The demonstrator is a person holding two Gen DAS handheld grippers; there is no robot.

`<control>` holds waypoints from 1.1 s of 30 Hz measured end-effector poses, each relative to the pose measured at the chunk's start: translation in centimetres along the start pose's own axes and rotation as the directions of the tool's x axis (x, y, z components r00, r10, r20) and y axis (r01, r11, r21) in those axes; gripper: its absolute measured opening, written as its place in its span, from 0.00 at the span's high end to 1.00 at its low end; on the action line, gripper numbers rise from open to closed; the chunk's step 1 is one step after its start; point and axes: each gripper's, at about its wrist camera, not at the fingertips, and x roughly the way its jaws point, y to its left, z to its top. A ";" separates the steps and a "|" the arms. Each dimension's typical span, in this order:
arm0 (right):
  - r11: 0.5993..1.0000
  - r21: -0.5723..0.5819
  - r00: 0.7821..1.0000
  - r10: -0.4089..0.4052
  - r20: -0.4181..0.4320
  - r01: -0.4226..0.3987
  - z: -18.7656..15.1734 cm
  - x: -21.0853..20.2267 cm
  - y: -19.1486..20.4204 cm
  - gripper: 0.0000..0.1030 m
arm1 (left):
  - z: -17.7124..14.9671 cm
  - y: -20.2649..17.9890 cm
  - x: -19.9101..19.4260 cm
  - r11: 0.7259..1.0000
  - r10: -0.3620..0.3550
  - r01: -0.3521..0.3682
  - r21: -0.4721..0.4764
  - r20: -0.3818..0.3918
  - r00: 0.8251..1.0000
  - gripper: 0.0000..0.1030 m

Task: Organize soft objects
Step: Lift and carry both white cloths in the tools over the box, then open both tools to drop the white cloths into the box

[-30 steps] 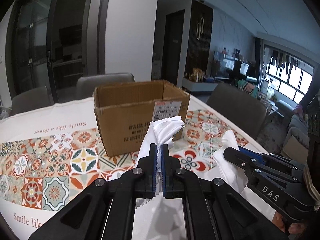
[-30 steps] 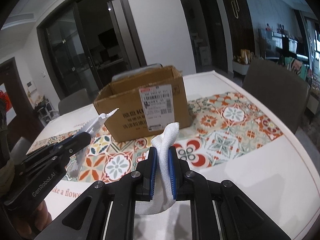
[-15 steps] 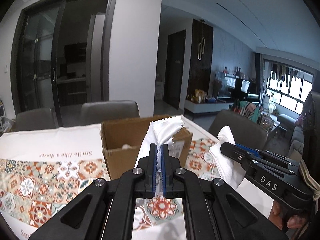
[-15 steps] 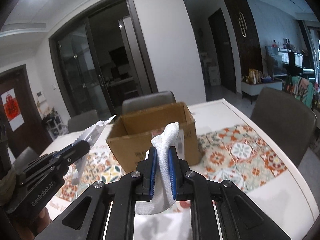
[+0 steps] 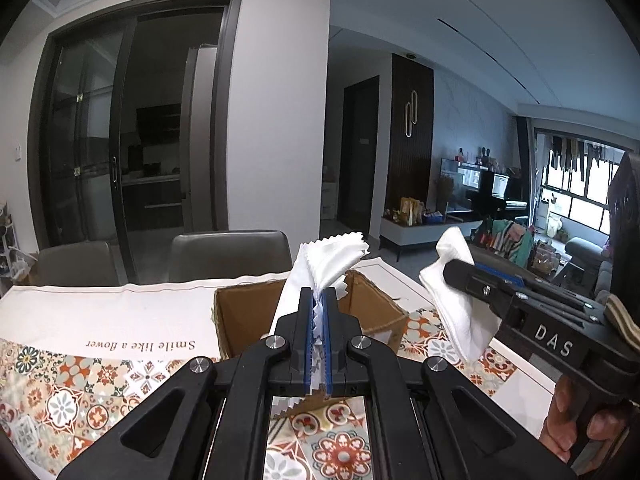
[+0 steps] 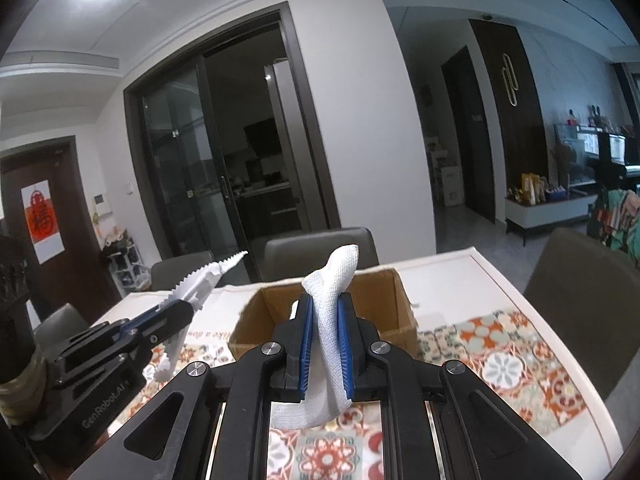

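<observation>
**Watch the drop into the box**

Your left gripper [image 5: 318, 312] pinches the zigzag-edged cloth [image 5: 328, 258]. Your right gripper [image 6: 325, 322] squeezes the white woven cloth [image 6: 334, 280]. Both hang just near the open cardboard box [image 6: 396, 312]. Let go too soon and they land on the table [image 5: 100, 312].

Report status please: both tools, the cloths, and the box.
Left tool shut on zigzag-edged cloth. Right tool shut on woven cloth. Cardboard box open, ahead on table. Nothing in the way.
</observation>
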 end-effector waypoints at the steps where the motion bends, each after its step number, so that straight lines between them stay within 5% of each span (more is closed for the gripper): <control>1: 1.000 -0.005 1.000 0.004 0.007 -0.004 0.3 0.3 -0.1 0.87 | 0.1 0.1 0.4 1.000 0.002 -0.002 0.000 0.001 1.000 0.94; 19: 0.997 -0.067 1.000 0.029 -0.011 -0.030 2.8 8.8 -1.4 0.86 | 0.7 2.1 8.7 0.999 0.033 -0.033 -0.002 -0.062 0.998 0.94; 33: 0.998 -0.028 0.983 0.048 -0.180 -0.054 0.6 16.8 -4.1 0.86 | -1.3 3.1 15.1 0.999 0.026 -0.029 -0.017 -0.194 0.981 0.94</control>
